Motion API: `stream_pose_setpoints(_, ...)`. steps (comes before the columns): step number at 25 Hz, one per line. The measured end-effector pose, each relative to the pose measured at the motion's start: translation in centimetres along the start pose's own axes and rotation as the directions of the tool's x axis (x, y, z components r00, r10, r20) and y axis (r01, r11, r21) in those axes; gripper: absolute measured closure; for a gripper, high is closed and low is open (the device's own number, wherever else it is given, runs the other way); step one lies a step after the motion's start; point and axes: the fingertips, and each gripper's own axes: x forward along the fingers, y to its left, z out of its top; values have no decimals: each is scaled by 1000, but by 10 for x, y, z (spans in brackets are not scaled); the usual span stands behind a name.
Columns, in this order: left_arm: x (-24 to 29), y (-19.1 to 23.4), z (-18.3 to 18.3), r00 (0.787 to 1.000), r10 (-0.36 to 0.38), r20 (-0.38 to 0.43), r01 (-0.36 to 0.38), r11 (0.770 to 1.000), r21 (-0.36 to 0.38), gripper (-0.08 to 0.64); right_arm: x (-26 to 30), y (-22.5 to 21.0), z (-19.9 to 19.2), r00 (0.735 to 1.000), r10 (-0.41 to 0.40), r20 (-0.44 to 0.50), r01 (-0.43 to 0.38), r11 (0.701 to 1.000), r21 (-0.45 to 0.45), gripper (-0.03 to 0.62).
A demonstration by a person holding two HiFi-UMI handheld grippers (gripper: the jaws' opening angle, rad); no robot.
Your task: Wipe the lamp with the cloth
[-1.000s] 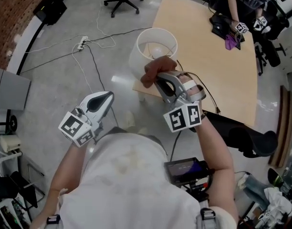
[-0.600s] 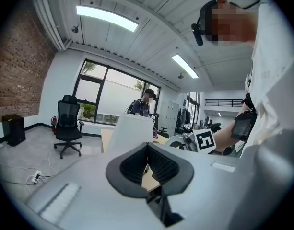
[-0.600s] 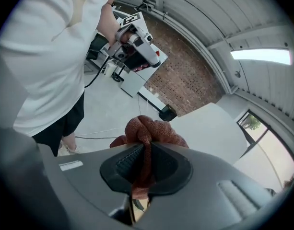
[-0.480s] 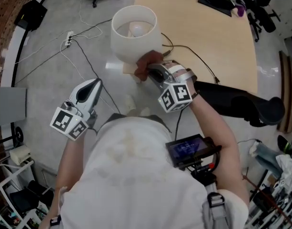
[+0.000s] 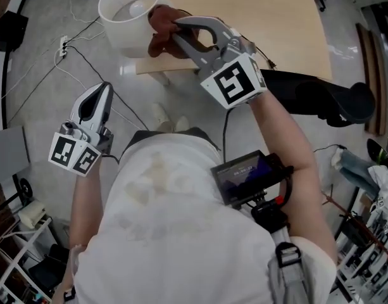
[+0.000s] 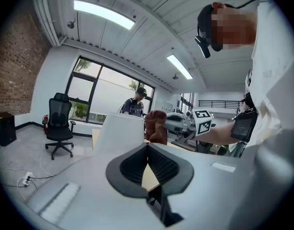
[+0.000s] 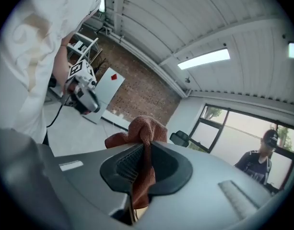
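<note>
The lamp's white shade (image 5: 121, 27) stands at the top left of the head view, its bulb (image 5: 138, 7) showing inside. A brown cloth (image 5: 161, 25) is bunched against the right side of the shade's rim, and my right gripper (image 5: 176, 29) is shut on it. In the right gripper view the cloth (image 7: 143, 132) is pinched between the dark pads (image 7: 125, 164) and hangs out below. My left gripper (image 5: 103, 88) hangs over the floor, below and left of the shade, shut with nothing in it. The left gripper view shows the shade (image 6: 119, 131) and the cloth (image 6: 156, 126) straight ahead.
The lamp stands at the corner of a wooden table (image 5: 257, 11). Cables and a power strip (image 5: 62, 43) lie on the floor to the left. A black bulky object (image 5: 326, 100) sits on the right. An office chair (image 6: 59, 123) and a person (image 6: 135, 103) are far back.
My right gripper has risen with the cloth from the shade's lower side to its rim and rolled over. The left gripper has shifted slightly. The head view has swung toward the body.
</note>
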Motion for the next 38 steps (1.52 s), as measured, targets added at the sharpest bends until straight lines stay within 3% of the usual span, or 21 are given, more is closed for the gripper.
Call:
stream_pose_setpoints(3, -1, -11, -3, 1000, 4, 2, -4, 1000, 2, 558, -8, -30, 13, 994, -90, 66, 84, 993, 85, 551)
stream_pose_setpoints(7, -12, -12, 0, 999, 31, 9, -31, 1000, -2, 558, 4, -45, -9, 985, -166, 43, 149, 951, 270, 551)
stream_pose_setpoints(12, -27, -3, 1, 997, 68, 20, -68, 998, -6, 558, 13, -22, -58, 986, -155, -57, 165, 909, 382, 551)
stream_pose_setpoints(17, -29, -2, 0, 997, 72, 18, -72, 997, -9, 558, 18, 9, -108, 985, -63, -161, 133, 870, 475, 551)
stream_pose_setpoints(21, -20, -9, 3, 998, 53, 19, -53, 999, 3, 558, 15, 20, -130, 975, -16, -222, 122, 870, 477, 551)
stream_pose_setpoints(23, -16, -12, 6, 999, 46, 24, -46, 999, 12, 558, 9, 13, -130, 974, -37, -222, 139, 873, 467, 551)
stream_pose_setpoints(28, -15, -13, 4, 999, 42, 25, -43, 999, 11, 558, -8, -43, -75, 983, -166, -76, 182, 891, 416, 551)
stream_pose_setpoints(33, -13, -5, 0, 998, 49, 31, -49, 999, -10, 558, 3, -84, -19, 980, -184, 71, 143, 911, 386, 551)
stream_pose_setpoints(35, -11, -1, 4, 998, 52, 40, -51, 999, -5, 558, 13, -94, -18, 980, -179, 86, 128, 900, 418, 551)
stream_pose_setpoints(38, -11, 9, 10, 997, 65, 49, -65, 998, -2, 558, 34, -93, -38, 987, -157, 28, 129, 890, 437, 551)
